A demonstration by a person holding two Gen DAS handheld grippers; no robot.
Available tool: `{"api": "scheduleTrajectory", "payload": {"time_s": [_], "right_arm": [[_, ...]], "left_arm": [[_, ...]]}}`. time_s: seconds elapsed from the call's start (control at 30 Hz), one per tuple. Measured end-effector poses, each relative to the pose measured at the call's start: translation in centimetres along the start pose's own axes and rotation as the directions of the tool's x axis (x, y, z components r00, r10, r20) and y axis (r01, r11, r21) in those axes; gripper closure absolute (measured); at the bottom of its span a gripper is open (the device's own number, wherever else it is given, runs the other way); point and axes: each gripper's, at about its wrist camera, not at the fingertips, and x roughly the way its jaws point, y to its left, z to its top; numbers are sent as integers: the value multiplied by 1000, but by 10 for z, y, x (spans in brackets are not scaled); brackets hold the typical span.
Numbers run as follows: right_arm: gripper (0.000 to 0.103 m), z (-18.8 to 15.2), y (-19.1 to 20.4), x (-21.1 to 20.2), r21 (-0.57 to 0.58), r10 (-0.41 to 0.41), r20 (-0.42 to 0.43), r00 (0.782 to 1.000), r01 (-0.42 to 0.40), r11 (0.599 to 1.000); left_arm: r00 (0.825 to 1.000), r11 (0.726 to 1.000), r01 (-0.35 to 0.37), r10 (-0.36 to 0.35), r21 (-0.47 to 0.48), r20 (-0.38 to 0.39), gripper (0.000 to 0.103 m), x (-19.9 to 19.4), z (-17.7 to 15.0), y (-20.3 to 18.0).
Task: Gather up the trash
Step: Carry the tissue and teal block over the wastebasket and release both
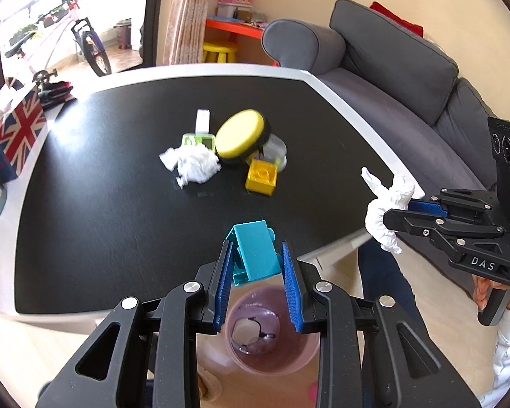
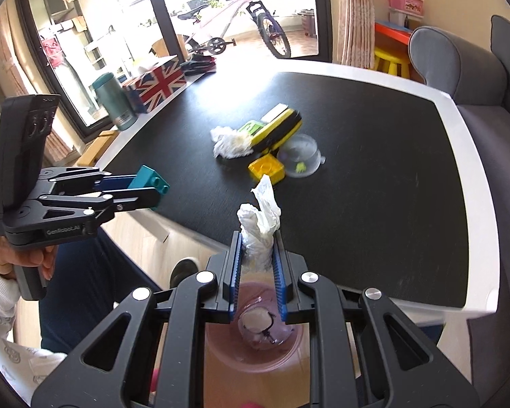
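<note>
My left gripper (image 1: 257, 251) is shut on a teal toy brick (image 1: 255, 248), held above a pink bin (image 1: 272, 336) on the floor by the table's near edge; the same gripper (image 2: 153, 190) and its brick (image 2: 151, 180) show at the left of the right wrist view. My right gripper (image 2: 259, 238) is shut on a crumpled white tissue (image 2: 260, 227), also over the bin (image 2: 255, 336). From the left wrist view that gripper (image 1: 399, 212) and its tissue (image 1: 386, 210) hang off the table's right edge. A second crumpled tissue (image 1: 193, 163) lies mid-table.
On the black table (image 1: 119, 221) beside the tissue sit a yellow sponge (image 1: 241, 136), a yellow brick (image 1: 261, 176), a clear cup (image 1: 275, 149) and a green item (image 1: 197, 141). A Union Jack box (image 1: 17, 132) stands at the left. A grey sofa (image 1: 408, 78) runs along the right.
</note>
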Motion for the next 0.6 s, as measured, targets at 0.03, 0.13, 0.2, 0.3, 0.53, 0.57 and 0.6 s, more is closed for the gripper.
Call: {"api": "scheduleTrajectory", "payload": {"time_s": [0.03,0.13,0.2,0.3,0.53,0.57,0.6], "right_arm": [[86,-3,1,0,1,1,-4,1000,-1,1000],[86,-18,6,1,9,11,-26,1000,-11,1000],[86,-26,7,5,16,16,-43,999,-16,1000],[86,-40,9,14,31,28,-75,997,-25,999],[86,-66,10,32,50,44,-136,990,-38,998],[86,-69,10,35,55,47,-143,989,-40,998],[86,-71,10,36,59,50,-145,988,-42,997]], "left_arm": [[1000,1000,2,-2,-1,-4,75,0,-3,-1],[1000,1000,8,-8,0,-22,75,2,-15,-4],[999,1000,15,-15,0,-34,75,4,-22,-6],[998,1000,27,-27,2,-54,75,7,-33,-10],[993,998,60,-59,4,-102,75,17,-56,-20],[992,998,63,-62,4,-105,75,17,-58,-21],[992,998,67,-67,5,-108,75,17,-59,-22]]}}
